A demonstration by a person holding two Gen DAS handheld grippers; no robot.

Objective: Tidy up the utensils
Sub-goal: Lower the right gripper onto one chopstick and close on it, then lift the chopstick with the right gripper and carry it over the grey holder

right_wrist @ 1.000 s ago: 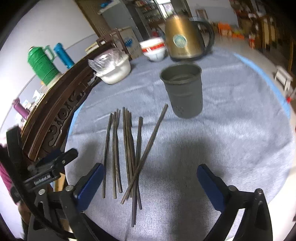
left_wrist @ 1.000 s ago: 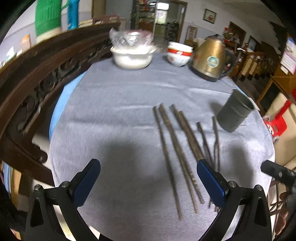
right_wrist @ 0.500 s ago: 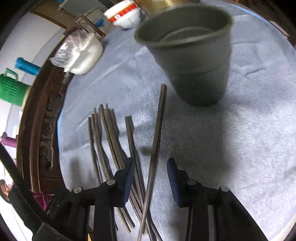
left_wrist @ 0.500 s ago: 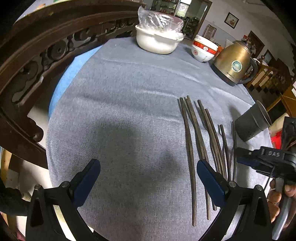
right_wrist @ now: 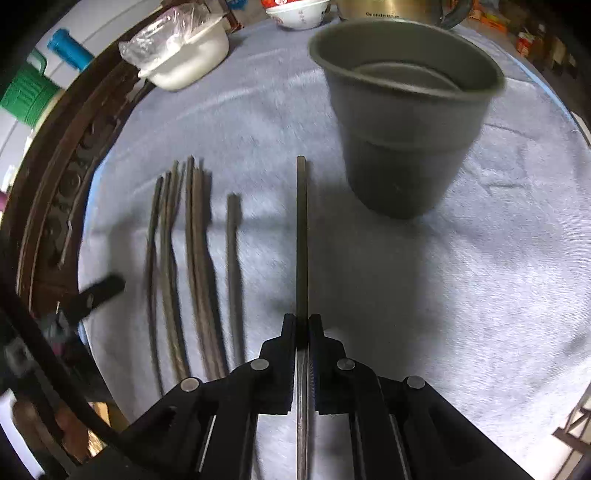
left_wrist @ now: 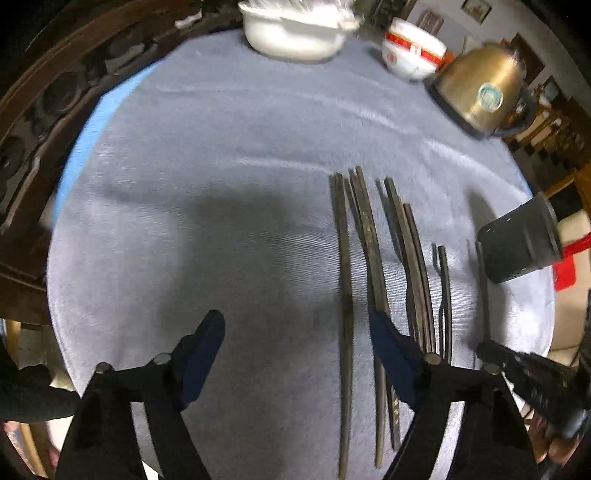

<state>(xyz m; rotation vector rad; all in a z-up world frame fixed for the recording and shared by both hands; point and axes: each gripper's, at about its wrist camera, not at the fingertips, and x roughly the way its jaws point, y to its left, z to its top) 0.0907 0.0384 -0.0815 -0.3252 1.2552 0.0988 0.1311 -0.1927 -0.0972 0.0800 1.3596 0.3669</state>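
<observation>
Several dark chopsticks (left_wrist: pixel 373 258) lie side by side on the grey tablecloth (left_wrist: pixel 207 184); they also show in the right wrist view (right_wrist: pixel 199 258). A dark grey holder cup (right_wrist: pixel 402 122) stands upright just beyond them, at the right edge in the left wrist view (left_wrist: pixel 521 243). My right gripper (right_wrist: pixel 303 328) is shut on one chopstick (right_wrist: pixel 301 236), whose tip points toward the cup's left side. My left gripper (left_wrist: pixel 295 332) is open low over the cloth, with the leftmost chopstick (left_wrist: pixel 345 295) between its fingers.
A white lidded pot (left_wrist: pixel 295 33), a red-and-white bowl (left_wrist: pixel 413 51) and a brass kettle (left_wrist: pixel 480 99) stand at the far side. A carved dark wooden chair back (left_wrist: pixel 40 110) curves along the table's left edge. A green flask (right_wrist: pixel 26 92) stands beyond it.
My right gripper has closed on the rightmost chopstick. My left gripper has narrowed and moved right, so the leftmost chopstick now lies between its fingers.
</observation>
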